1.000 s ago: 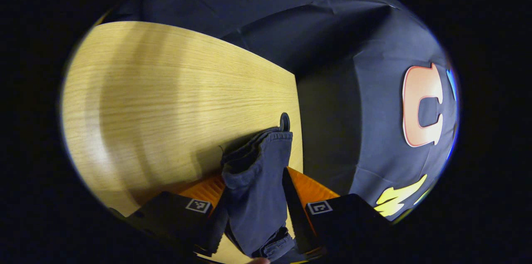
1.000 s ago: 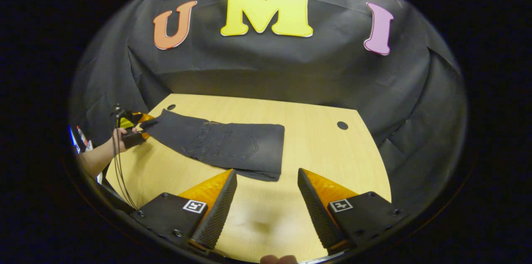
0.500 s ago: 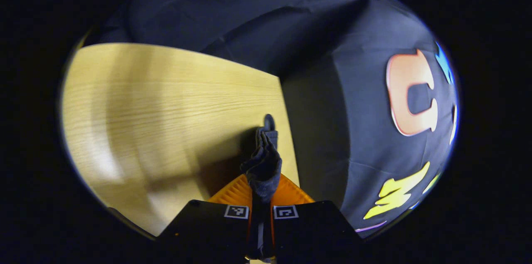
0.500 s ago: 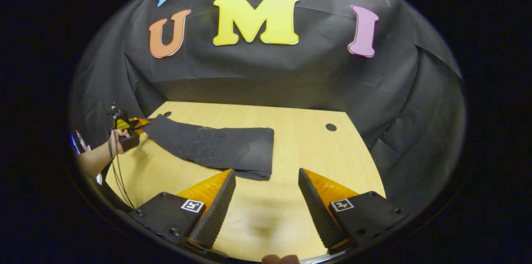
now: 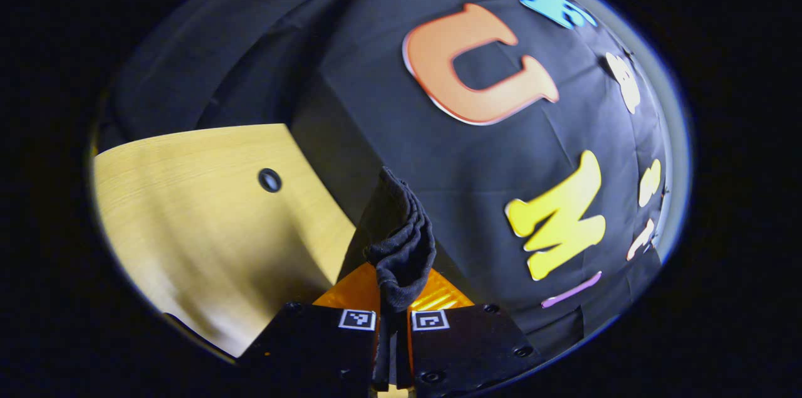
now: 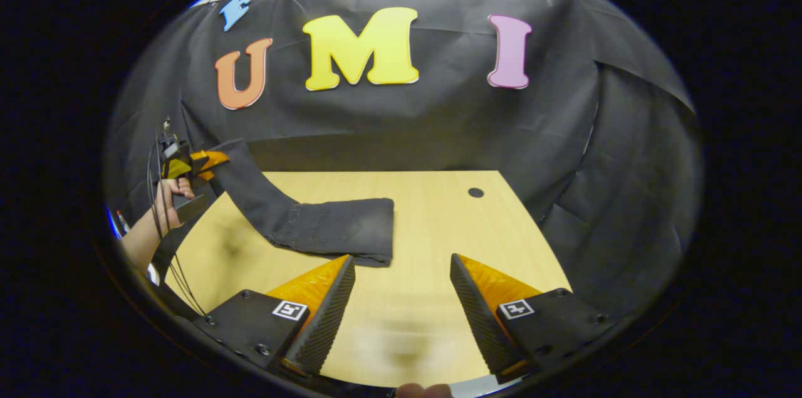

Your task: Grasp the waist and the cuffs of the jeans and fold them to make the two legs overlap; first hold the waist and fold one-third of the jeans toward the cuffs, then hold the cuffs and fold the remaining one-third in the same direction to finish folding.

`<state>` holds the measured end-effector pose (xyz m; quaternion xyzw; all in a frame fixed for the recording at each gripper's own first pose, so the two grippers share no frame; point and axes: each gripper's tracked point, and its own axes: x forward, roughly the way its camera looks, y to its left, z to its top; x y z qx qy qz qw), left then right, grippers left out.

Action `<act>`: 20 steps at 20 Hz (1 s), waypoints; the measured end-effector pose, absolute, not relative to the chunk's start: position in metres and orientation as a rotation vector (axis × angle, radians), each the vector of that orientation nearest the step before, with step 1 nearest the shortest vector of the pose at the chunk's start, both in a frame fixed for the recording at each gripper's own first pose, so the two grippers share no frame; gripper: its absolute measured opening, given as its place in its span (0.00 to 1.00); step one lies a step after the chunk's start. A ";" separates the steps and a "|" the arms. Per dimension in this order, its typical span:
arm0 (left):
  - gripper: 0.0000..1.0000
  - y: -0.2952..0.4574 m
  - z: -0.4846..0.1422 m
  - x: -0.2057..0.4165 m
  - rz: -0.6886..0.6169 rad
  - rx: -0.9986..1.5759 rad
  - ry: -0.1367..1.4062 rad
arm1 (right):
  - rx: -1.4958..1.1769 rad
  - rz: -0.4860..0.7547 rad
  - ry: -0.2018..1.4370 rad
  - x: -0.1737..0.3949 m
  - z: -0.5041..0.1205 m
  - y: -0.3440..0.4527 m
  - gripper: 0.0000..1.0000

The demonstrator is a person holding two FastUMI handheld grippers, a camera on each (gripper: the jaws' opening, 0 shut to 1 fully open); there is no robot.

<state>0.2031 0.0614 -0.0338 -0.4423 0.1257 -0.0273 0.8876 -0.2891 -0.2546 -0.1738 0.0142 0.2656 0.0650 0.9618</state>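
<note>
Dark jeans (image 6: 332, 229) lie partly folded on the wooden table (image 6: 426, 222) in the right gripper view; their cuff end (image 6: 241, 166) rises off the table to the far left. There my left gripper (image 6: 210, 163), held by a hand (image 6: 172, 188), grips it. In the left gripper view the bunched cuffs (image 5: 401, 241) stick up from my left gripper (image 5: 393, 288), both fingers pressed on the cloth. My right gripper (image 6: 401, 288) hovers open above the table's near side, just in front of the jeans' folded edge, holding nothing.
A round cable hole (image 6: 475, 192) sits near the table's far right corner, and another cable hole (image 5: 269, 180) appears in the left gripper view. Black cloth walls (image 6: 407, 122) close off the back and sides. A person's forearm (image 6: 138, 241) reaches in at the left.
My left gripper closed on the cuffs, then lifted them off the table and tilted upward. The right gripper stayed open and drew back slightly from the jeans.
</note>
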 end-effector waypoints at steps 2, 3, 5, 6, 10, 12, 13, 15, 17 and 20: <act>0.07 0.014 -0.016 0.197 -0.110 -0.856 0.262 | 0.038 0.096 0.523 -0.302 -0.168 -0.279 0.92; 0.07 -0.008 -0.012 0.195 -0.132 -0.825 0.265 | 0.047 0.080 0.525 -0.309 -0.167 -0.290 0.95; 0.07 -0.051 -0.015 0.195 -0.167 -0.784 0.292 | 0.051 0.047 0.527 -0.319 -0.163 -0.310 0.95; 0.07 -0.073 -0.018 0.192 -0.185 -0.771 0.309 | 0.048 0.032 0.528 -0.322 -0.163 -0.320 0.95; 0.07 -0.139 -0.049 0.193 -0.235 -0.671 0.371 | 0.079 -0.041 0.550 -0.337 -0.171 -0.354 0.95; 0.07 -0.166 -0.071 0.190 -0.266 -0.613 0.410 | 0.094 -0.063 0.573 -0.344 -0.178 -0.363 0.95; 0.07 -0.179 -0.084 0.188 -0.279 -0.594 0.436 | 0.091 -0.068 0.578 -0.346 -0.179 -0.368 0.95; 0.07 -0.201 -0.113 0.186 -0.288 -0.564 0.489 | 0.077 -0.077 0.585 -0.348 -0.180 -0.374 0.95; 0.07 -0.223 -0.139 0.186 -0.297 -0.550 0.546 | 0.069 -0.082 0.595 -0.346 -0.182 -0.381 0.95; 0.08 -0.238 -0.176 0.183 -0.276 -0.581 0.631 | 0.084 -0.091 0.600 -0.338 -0.181 -0.389 0.95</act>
